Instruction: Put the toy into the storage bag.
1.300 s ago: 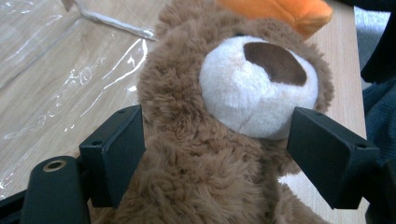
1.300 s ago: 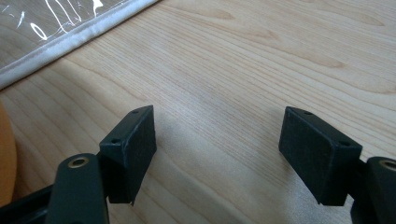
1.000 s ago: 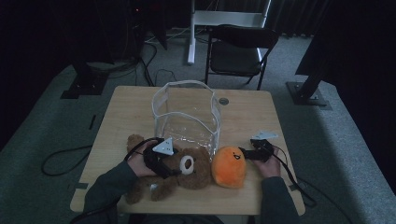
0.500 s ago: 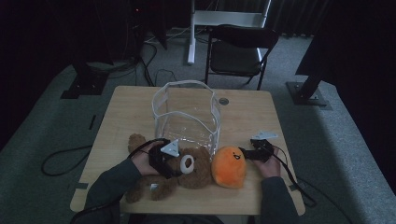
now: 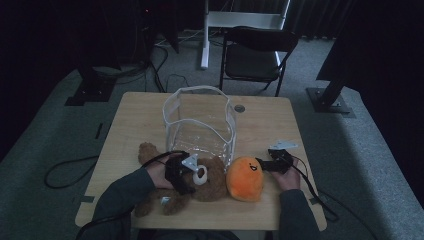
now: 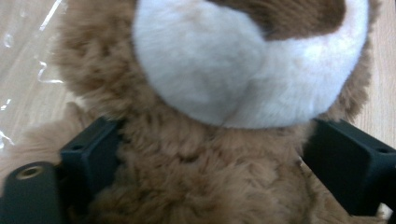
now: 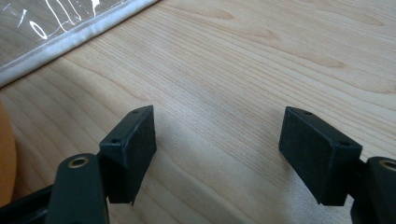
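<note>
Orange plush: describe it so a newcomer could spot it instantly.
Start at the wooden table and find the clear plastic bag with white trim standing at its middle. Just in front of the bag's right corner, near the table's front edge, lies the orange plush. It is round, smooth and bright orange, unlike the shaggy brown teddy bear touching its left side.

One wooden worktop (image 5: 135, 125) carries three things: one brown teddy bear (image 5: 212, 177), one orange round plush (image 5: 245, 178) and one clear plastic bag with white trim (image 5: 200, 120). Two hands come in from the near edge, each with one tool: a left tool (image 5: 187, 172) and a right tool (image 5: 265, 164). Behind the worktop stands one dark folding chair (image 5: 252, 57).
</note>
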{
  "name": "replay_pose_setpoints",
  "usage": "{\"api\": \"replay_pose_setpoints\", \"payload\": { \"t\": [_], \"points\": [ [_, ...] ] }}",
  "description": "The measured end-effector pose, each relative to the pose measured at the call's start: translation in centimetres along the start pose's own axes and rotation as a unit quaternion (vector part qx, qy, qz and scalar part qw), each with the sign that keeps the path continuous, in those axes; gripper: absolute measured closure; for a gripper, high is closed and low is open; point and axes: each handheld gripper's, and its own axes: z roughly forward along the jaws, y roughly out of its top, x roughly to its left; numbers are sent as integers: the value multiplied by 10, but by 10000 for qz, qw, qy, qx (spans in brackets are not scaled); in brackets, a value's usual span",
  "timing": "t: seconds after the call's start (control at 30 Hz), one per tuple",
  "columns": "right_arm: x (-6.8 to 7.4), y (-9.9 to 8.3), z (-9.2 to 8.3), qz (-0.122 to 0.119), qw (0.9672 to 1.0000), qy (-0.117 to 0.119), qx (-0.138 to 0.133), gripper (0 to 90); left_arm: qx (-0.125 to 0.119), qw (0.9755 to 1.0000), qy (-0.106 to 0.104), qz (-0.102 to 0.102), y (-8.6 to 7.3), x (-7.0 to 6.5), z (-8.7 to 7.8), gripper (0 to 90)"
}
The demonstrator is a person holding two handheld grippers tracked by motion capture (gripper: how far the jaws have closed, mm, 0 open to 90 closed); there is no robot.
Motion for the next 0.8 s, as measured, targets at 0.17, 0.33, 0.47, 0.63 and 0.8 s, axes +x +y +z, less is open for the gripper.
{"api": "replay_pose_setpoints", "payload": {
  "t": [0.17,0.33,0.47,0.63,0.8],
  "points": [
    [0,0,0,-3,10000,-2,-4,264,108,9998,-115,-79,4,1,7,49],
    [0,0,0,3,10000,-8,-2,264,298,9995,-46,-5,9,1,12,26],
    [0,0,0,3,10000,-10,-1,264,307,9995,79,-13,10,1,12,67],
    [0,0,0,5,10000,-9,-2,264,82,9993,367,-91,8,-2,7,227],
    [0,0,0,7,10000,-9,1,264,-291,9982,485,-204,1,-5,-4,353]
  ]
}}
